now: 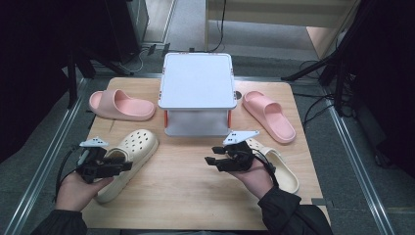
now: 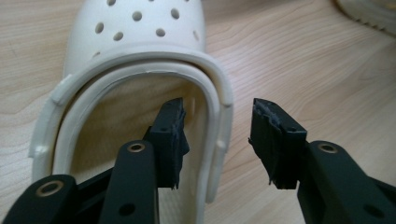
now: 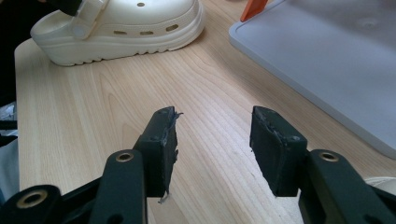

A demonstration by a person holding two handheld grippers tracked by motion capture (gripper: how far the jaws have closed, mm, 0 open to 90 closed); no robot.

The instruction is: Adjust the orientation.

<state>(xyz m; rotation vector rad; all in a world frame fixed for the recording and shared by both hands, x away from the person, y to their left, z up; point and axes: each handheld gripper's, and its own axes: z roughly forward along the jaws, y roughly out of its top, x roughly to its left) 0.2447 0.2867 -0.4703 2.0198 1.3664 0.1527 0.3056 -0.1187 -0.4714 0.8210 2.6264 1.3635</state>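
A cream clog [image 1: 129, 159] lies at the front left of the wooden table [image 1: 195, 196], toe towards the rack. My left gripper [image 1: 125, 166] is at its heel end. In the left gripper view this gripper [image 2: 217, 140] is open and straddles the clog's [image 2: 135, 42] side rim, one jaw inside the opening and one outside, not clamped. The second cream clog [image 1: 284, 171] lies at the front right, partly under the person's right hand. My right gripper [image 1: 211, 157] points left over bare wood, and it [image 3: 214, 144] stands open with nothing between its jaws.
A white two-level rack [image 1: 197, 81] stands at the back centre; its lower shelf [image 3: 336, 56] is close on the right gripper's right. One pink slide [image 1: 122, 105] lies left of the rack and another pink slide [image 1: 269, 115] right of it.
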